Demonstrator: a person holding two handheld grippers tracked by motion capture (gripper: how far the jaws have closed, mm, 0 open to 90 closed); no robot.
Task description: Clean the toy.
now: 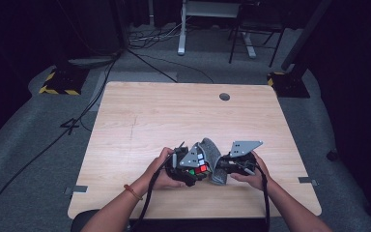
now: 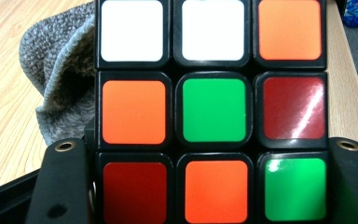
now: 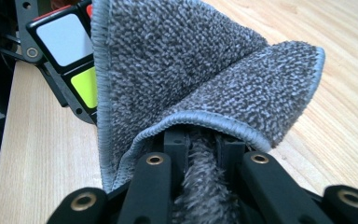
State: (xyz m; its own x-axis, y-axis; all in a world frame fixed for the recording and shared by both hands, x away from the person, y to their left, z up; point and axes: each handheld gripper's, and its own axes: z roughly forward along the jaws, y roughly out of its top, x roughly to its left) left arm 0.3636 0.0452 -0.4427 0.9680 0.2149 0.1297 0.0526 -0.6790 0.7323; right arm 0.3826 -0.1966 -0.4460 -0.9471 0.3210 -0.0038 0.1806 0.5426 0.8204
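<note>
A scrambled puzzle cube (image 2: 213, 109) with white, orange, green and dark red stickers sits between the two black fingers (image 2: 63, 186) of my left gripper (image 2: 207, 149), which is shut on it. From above, the cube (image 1: 199, 166) is held just over the wooden table (image 1: 174, 111) near its front edge, in my left gripper (image 1: 193, 170). My right gripper (image 3: 205, 149) is shut on a folded grey cloth (image 3: 191, 70). The cloth (image 1: 212, 157) lies against the cube's right side. Beyond the cloth, a white and a yellow sticker of the cube (image 3: 70, 46) are visible.
A round cable hole (image 1: 224, 96) sits near the table's far edge. Past the table stand a white desk leg (image 1: 181, 34), a dark chair frame (image 1: 253, 36), floor cables and two yellow-black striped stand bases (image 1: 60, 82).
</note>
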